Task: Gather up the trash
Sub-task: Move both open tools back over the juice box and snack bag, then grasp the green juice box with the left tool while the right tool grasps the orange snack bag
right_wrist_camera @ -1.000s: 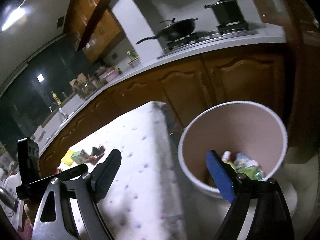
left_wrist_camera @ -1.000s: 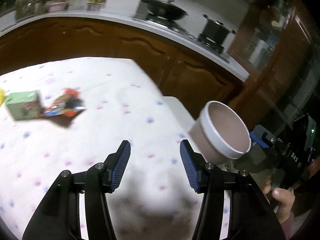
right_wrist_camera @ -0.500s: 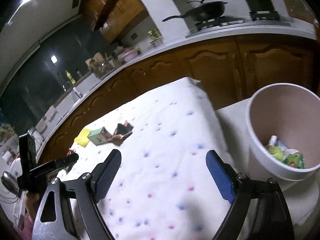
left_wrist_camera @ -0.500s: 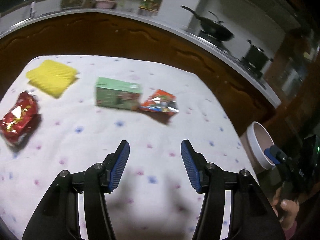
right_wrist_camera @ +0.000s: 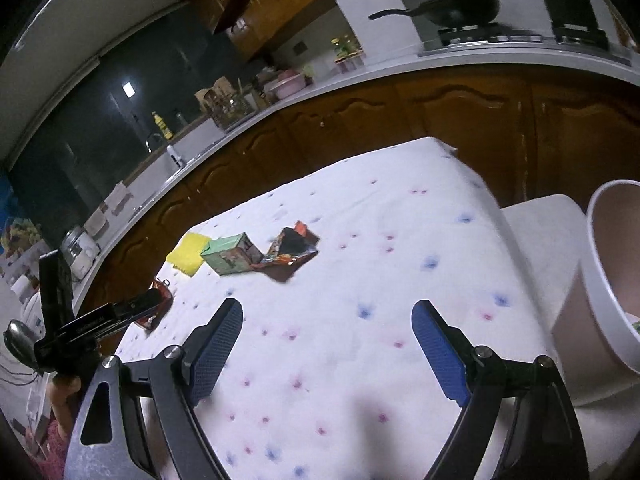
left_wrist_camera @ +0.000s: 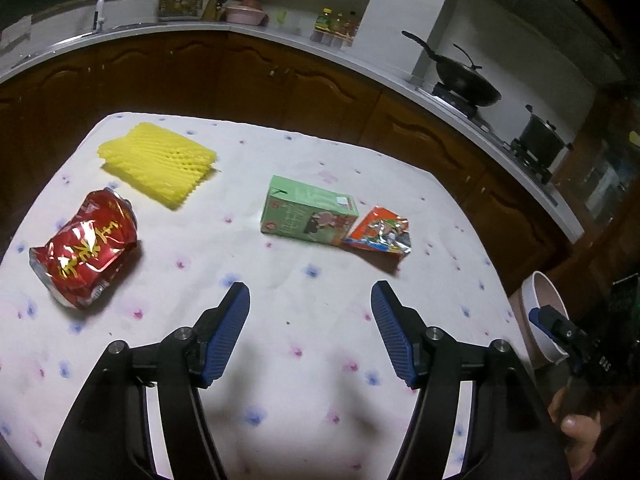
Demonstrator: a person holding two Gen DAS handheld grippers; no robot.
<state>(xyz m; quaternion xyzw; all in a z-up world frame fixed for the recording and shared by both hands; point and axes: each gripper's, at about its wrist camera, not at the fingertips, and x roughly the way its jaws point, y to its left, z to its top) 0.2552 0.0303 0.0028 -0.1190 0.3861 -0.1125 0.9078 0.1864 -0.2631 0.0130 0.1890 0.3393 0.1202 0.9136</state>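
A: Where's the trash on the surface (left_wrist_camera: pixel 320 420)?

B: Green carton (left_wrist_camera: pixel 308 210) lies ahead of the left hand-held gripper (left_wrist_camera: pixel 310 330), long axis crosswise; orange wrapper (left_wrist_camera: pixel 380 236) touches its right end.

A: Grippers?

B: Both released, empty; left nearer than the right hand-held gripper (right_wrist_camera: pixel 326 348).

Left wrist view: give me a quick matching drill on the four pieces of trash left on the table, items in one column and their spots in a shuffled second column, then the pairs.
Items:
1. red crushed can
2. yellow foam net
3. green carton
4. orange snack wrapper

Places in the left wrist view:
A. touching the green carton's right end
B. far left part of the table, behind the can
C. mid-table, just left of the wrapper
D. left edge, nearest the left hand-held gripper

Pairs: 1-D, 2-B, 3-C, 4-A
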